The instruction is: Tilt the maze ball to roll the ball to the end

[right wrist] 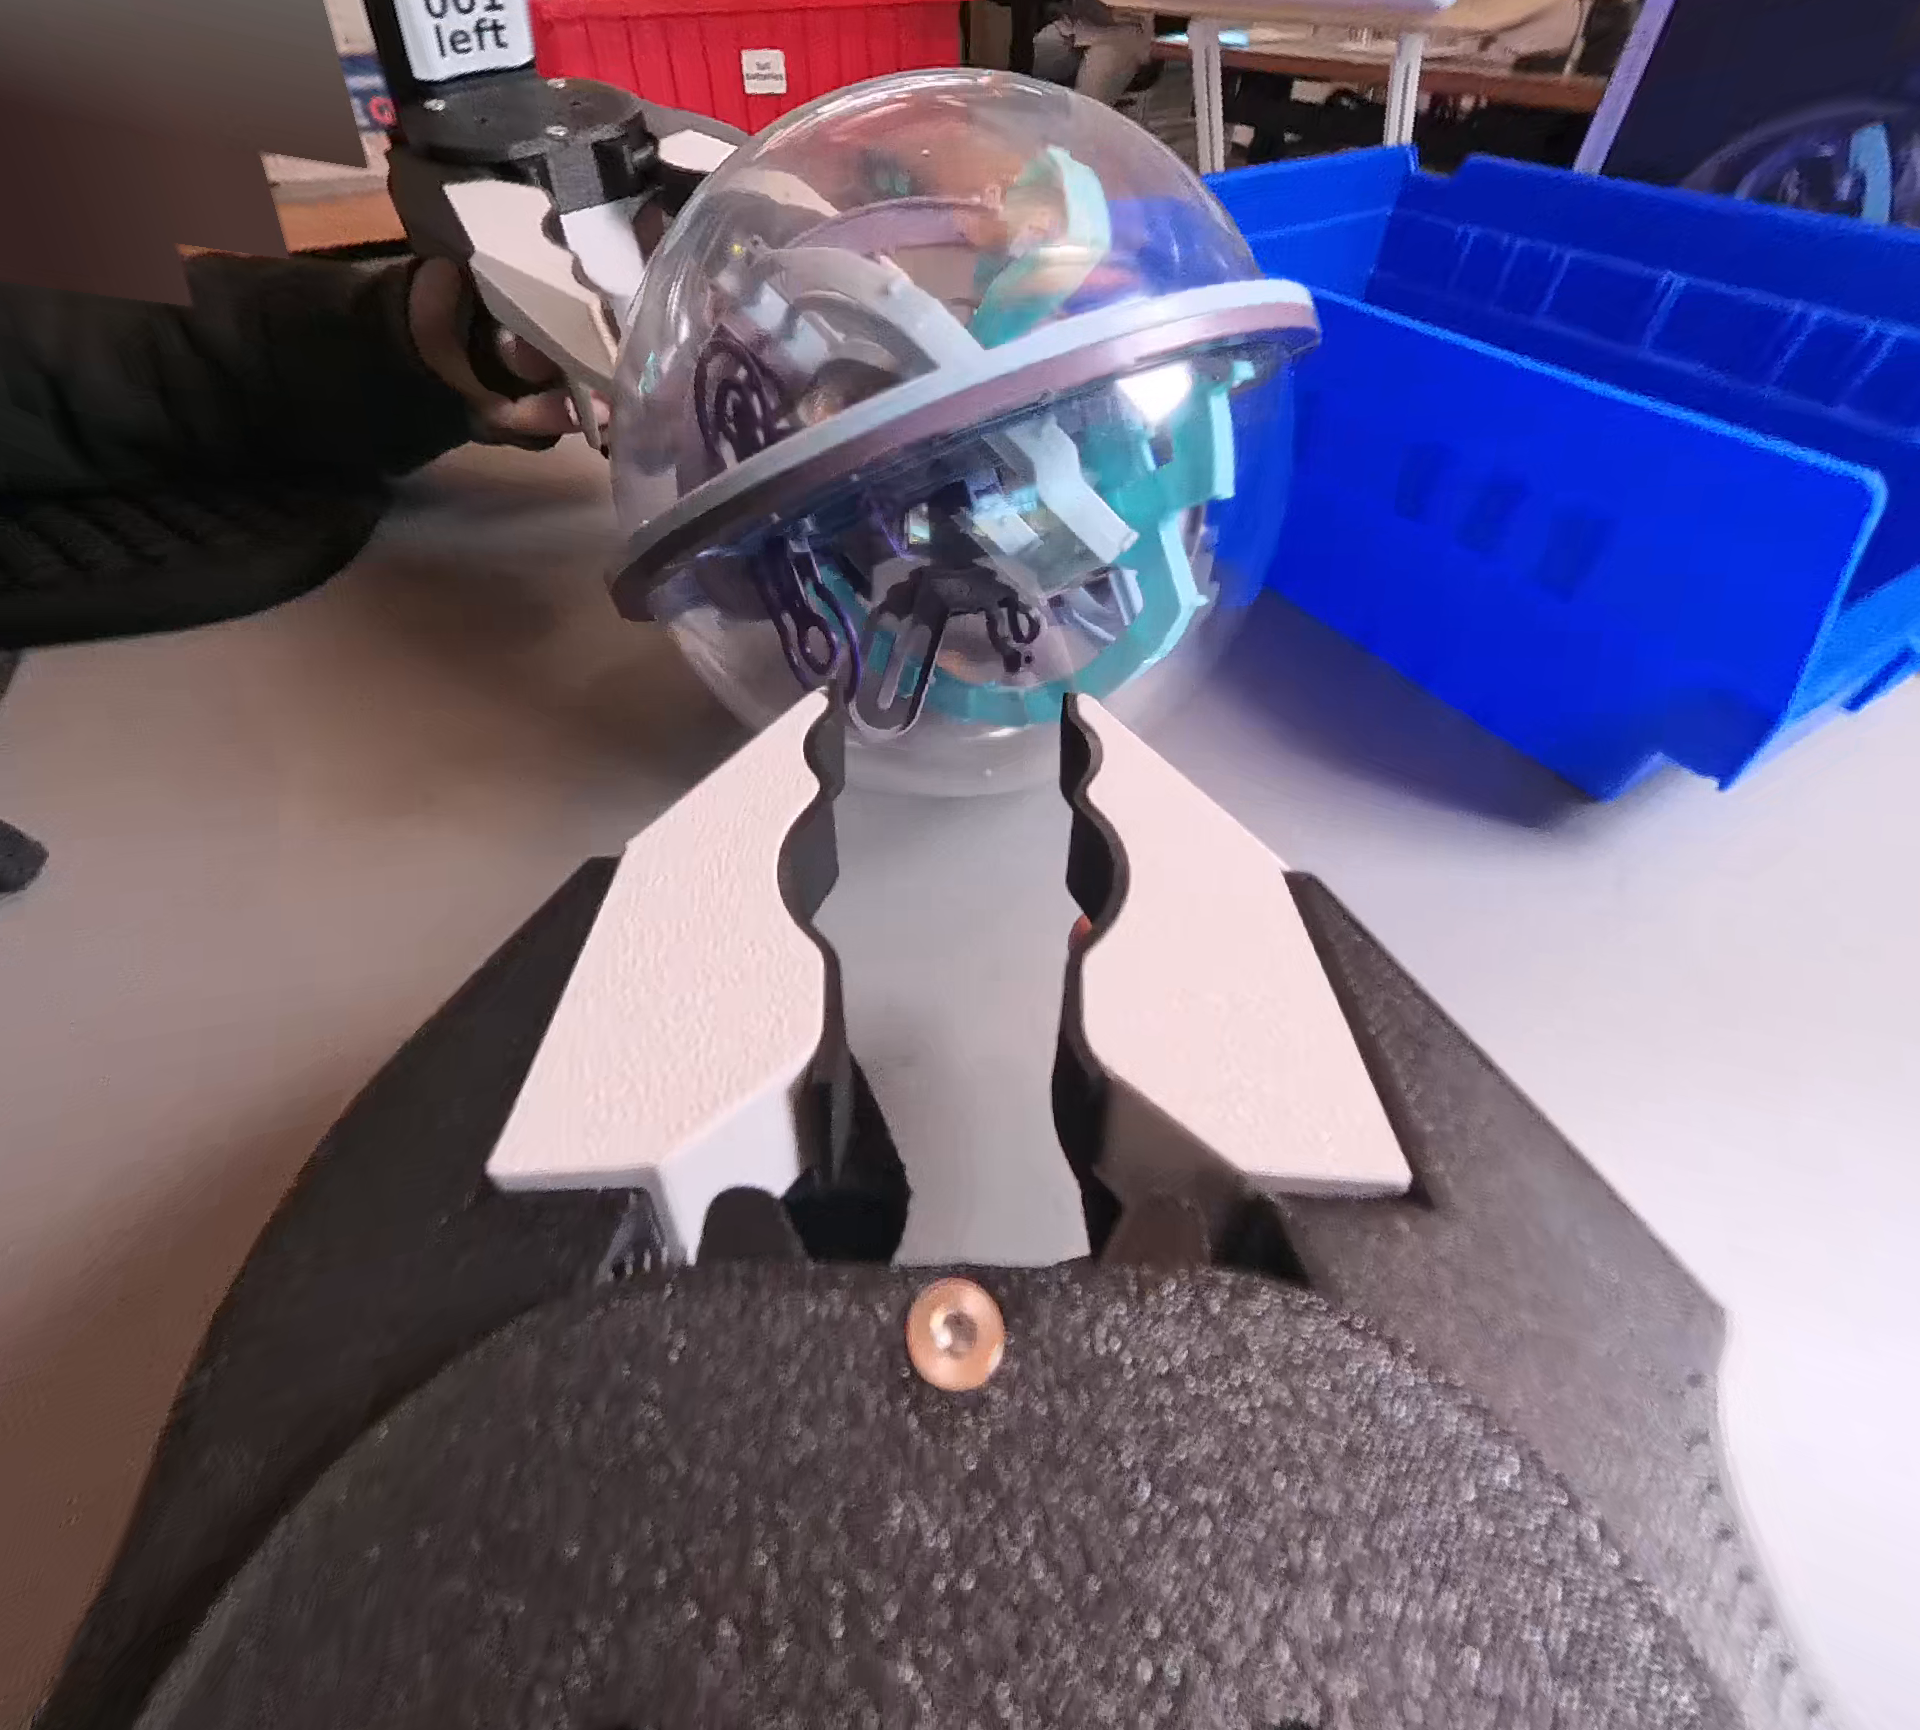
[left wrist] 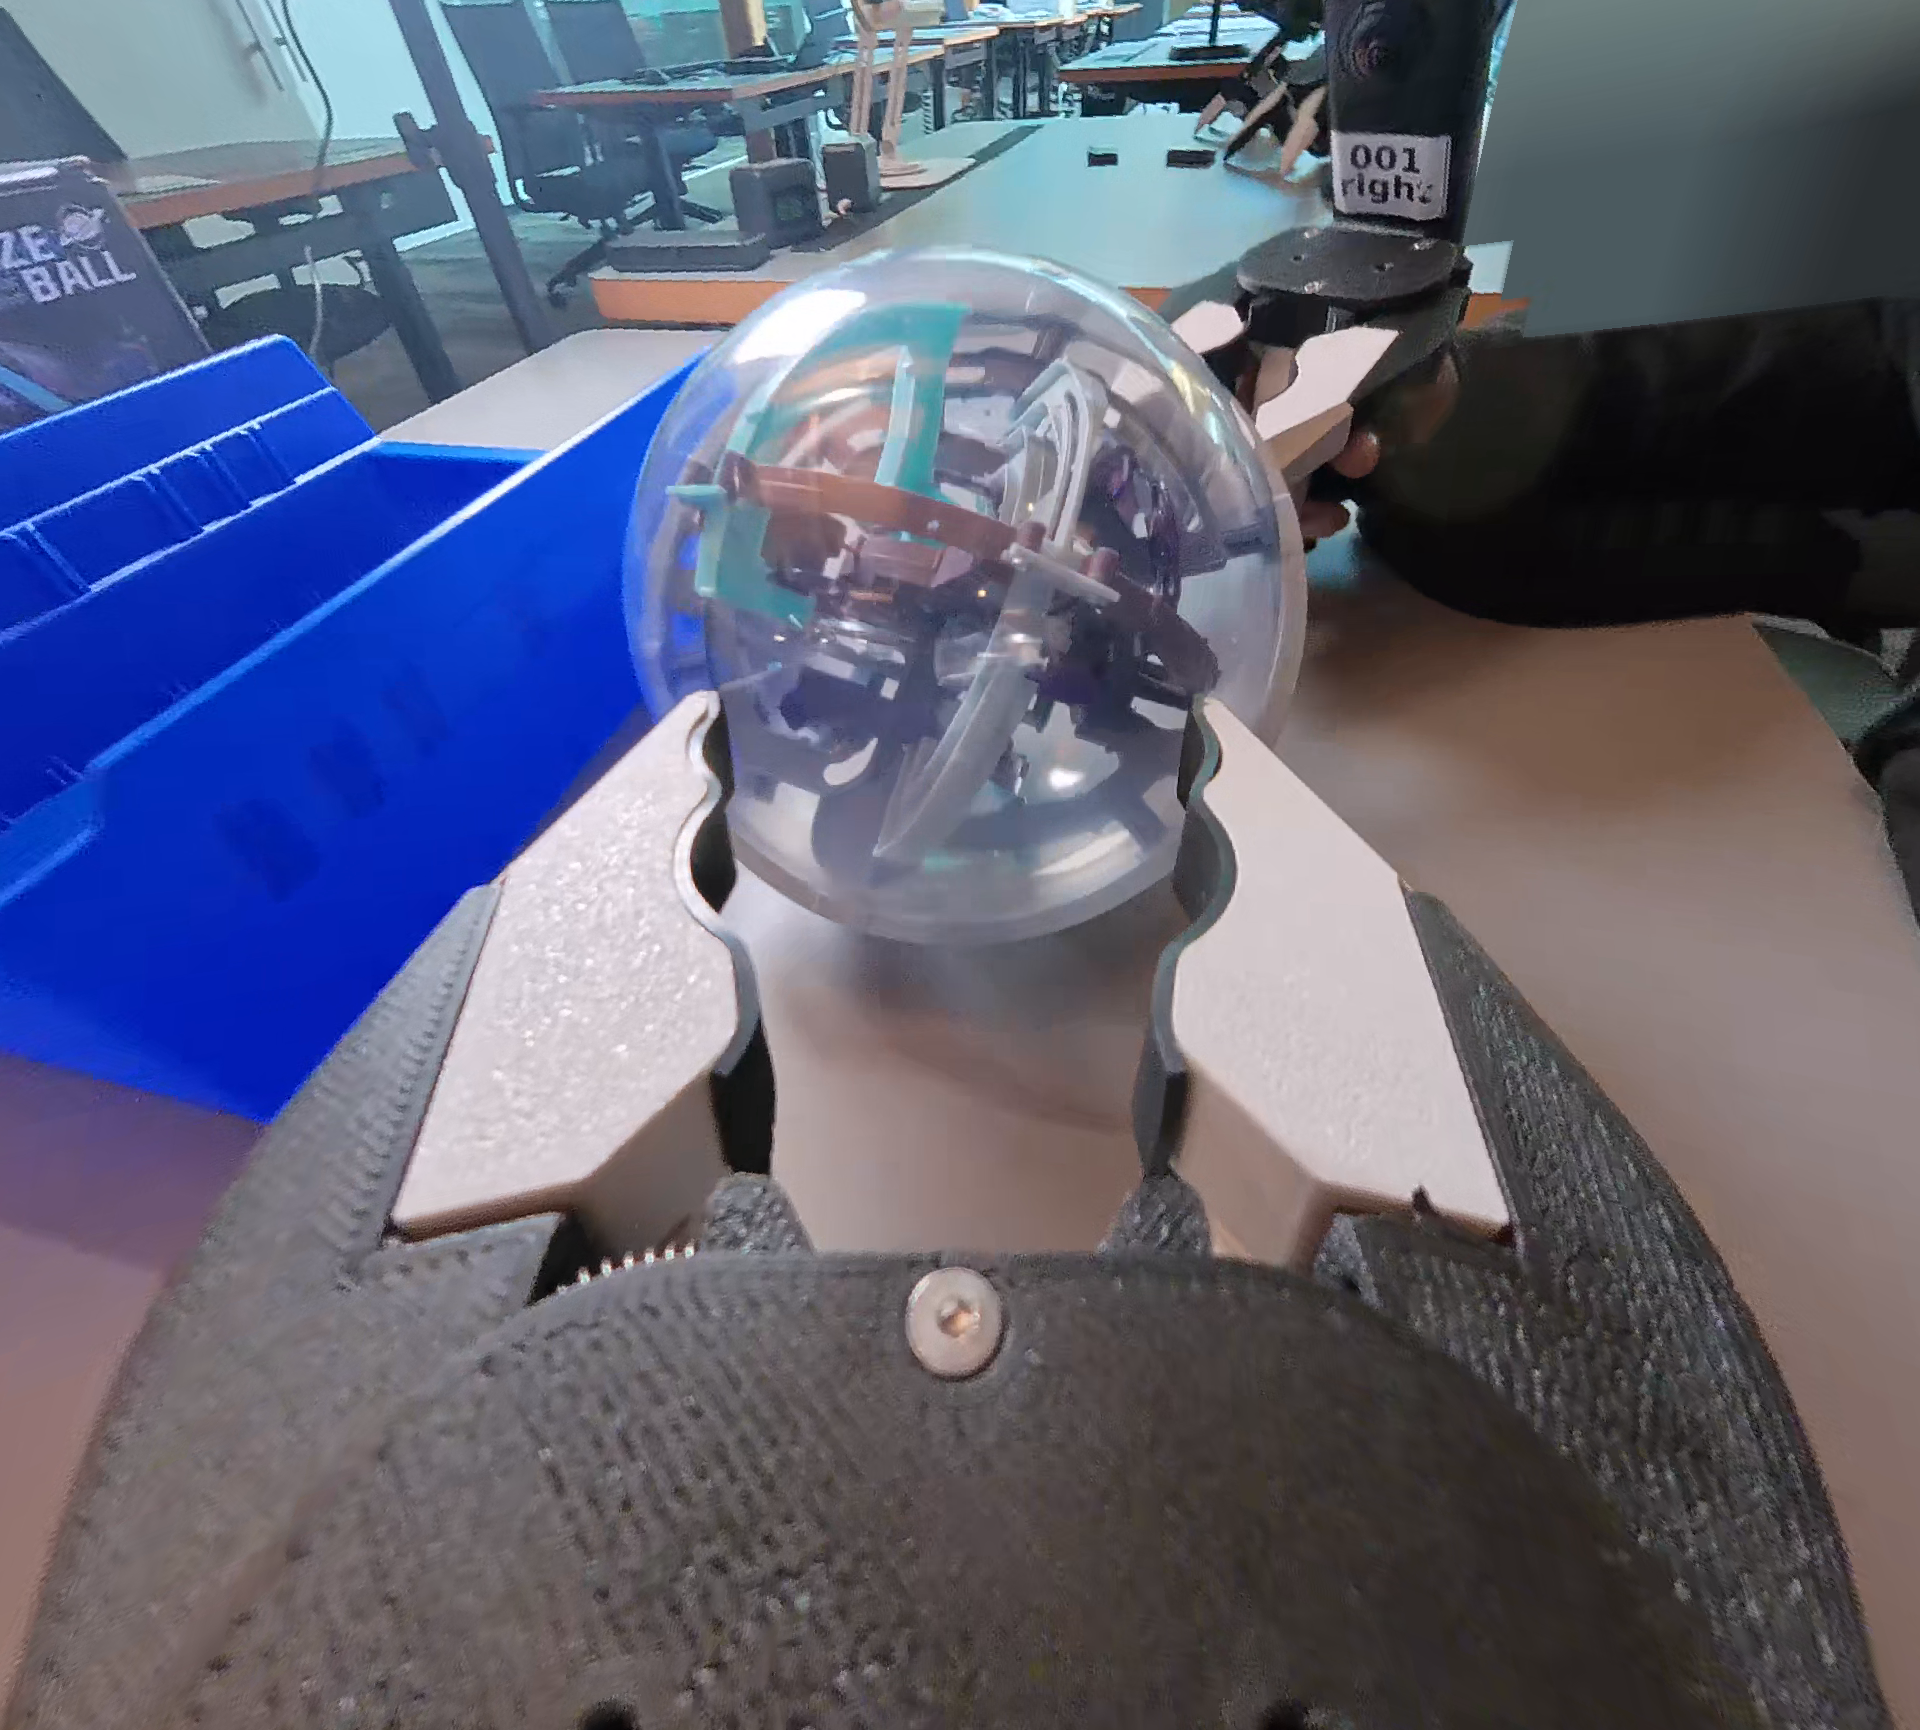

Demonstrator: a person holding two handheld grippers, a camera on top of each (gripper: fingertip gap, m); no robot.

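Note:
The maze ball [left wrist: 961,579] is a clear sphere with teal, grey, brown and purple tracks inside. It also shows in the right wrist view [right wrist: 935,433], with its grey equator ring tilted, down at the left. My left gripper [left wrist: 951,724] has its jaws spread around the lower part of the sphere and is shut on it. My right gripper [right wrist: 951,709] meets the sphere from the opposite side, fingertips against its lower shell. Each gripper shows in the other's view, the right one [left wrist: 1278,361] and the left one [right wrist: 582,267]. I cannot make out the small ball inside.
A blue divided bin [left wrist: 260,641] stands close beside the sphere, also in the right wrist view [right wrist: 1558,485]. The toy's dark box [left wrist: 73,288] stands behind the bin. The pale tabletop [right wrist: 312,849] lies beneath. A dark sleeve [left wrist: 1662,475] rests on the table. A red bin [right wrist: 727,39] is far back.

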